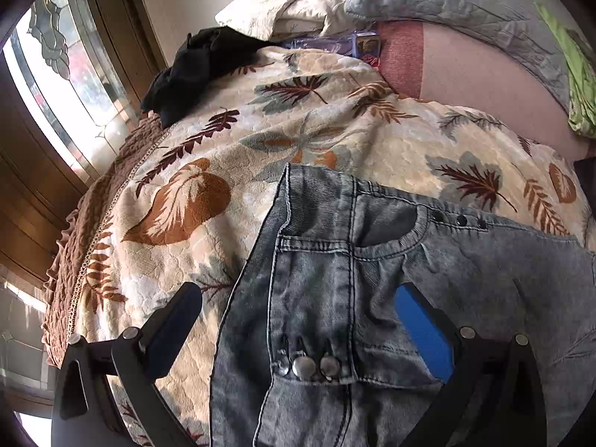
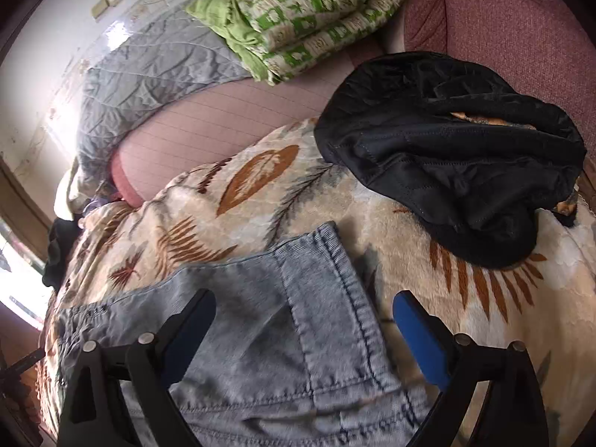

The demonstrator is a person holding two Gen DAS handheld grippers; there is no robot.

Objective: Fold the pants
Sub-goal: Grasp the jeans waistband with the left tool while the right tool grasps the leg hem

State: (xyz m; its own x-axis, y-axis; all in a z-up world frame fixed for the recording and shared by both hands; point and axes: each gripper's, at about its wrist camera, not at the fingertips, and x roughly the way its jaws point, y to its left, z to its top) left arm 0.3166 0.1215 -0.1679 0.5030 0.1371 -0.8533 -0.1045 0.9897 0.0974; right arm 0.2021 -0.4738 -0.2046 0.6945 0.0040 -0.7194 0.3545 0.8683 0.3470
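Grey-blue denim pants (image 1: 335, 298) lie on a cream leaf-print blanket (image 1: 208, 171). In the left wrist view I see their waistband corner, a pocket and metal snaps. My left gripper (image 1: 298, 298) is open, its fingers spread to either side of this waistband end, just above it. In the right wrist view the pants (image 2: 290, 316) show a hem or waistband corner with dark stitching. My right gripper (image 2: 303, 309) is open, its fingers straddling that corner, holding nothing.
A black garment (image 2: 447, 171) lies on the blanket beyond the right gripper; another black garment (image 1: 186, 70) lies at the far left edge. A grey quilt (image 2: 149, 70), a green patterned blanket (image 2: 309, 18), pillows (image 1: 283, 7) and a window (image 1: 56, 85) are behind.
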